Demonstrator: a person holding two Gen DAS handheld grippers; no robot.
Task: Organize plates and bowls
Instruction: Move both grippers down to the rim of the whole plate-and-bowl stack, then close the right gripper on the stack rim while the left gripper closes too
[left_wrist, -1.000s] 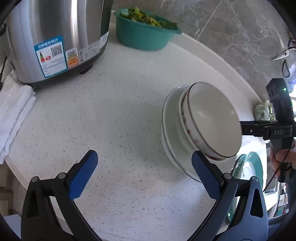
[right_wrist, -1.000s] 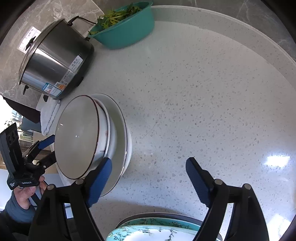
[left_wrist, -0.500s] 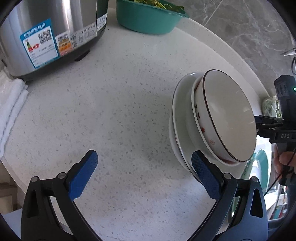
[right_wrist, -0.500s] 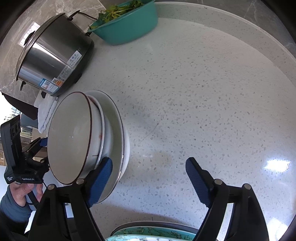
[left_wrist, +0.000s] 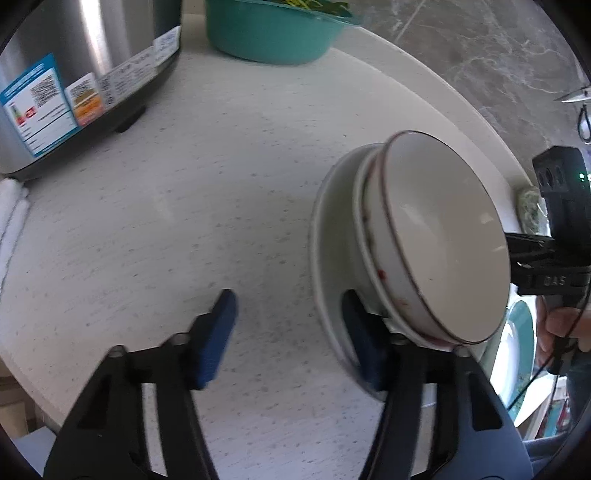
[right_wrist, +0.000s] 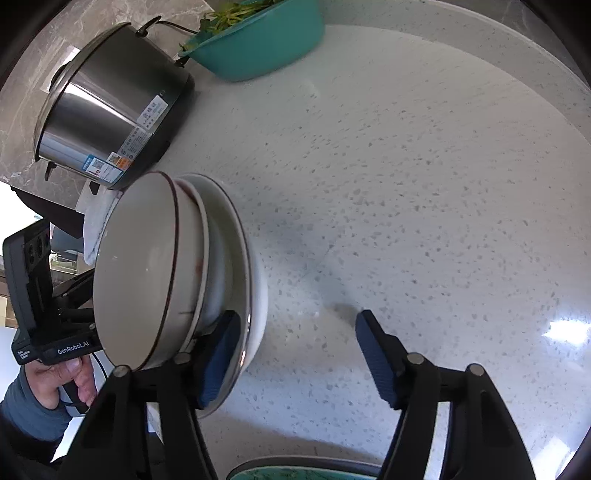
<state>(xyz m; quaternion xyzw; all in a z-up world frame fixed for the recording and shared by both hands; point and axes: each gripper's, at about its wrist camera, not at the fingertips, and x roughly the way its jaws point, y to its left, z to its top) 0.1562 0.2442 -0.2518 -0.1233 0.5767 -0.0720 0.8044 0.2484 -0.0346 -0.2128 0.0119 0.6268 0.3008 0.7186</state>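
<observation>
Glossy ceramic bowls (left_wrist: 439, 240) — speckled stone counter (left_wrist: 184, 203) — brushed-steel cooker (right_wrist: 110, 110), plastic basin (right_wrist: 258, 44).

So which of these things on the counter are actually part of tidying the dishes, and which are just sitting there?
Part of the job:
- stacked bowls
- white plates under them
- patterned teal plate
- left gripper and right gripper, both closing on the plate rim

Just lying about:
- steel cooker
- teal basin of greens
- white towel

- Two nested white ceramic bowls (left_wrist: 439, 236) on stacked white plates (left_wrist: 328, 236), on the speckled white stone counter (left_wrist: 207, 192).
- Behind, left: steel rice cooker (right_wrist: 110, 110), folded white towel (right_wrist: 94, 225) alongside.
- Right of cooker: teal plastic basin (right_wrist: 258, 44) holding leafy greens (right_wrist: 229, 14).
</observation>
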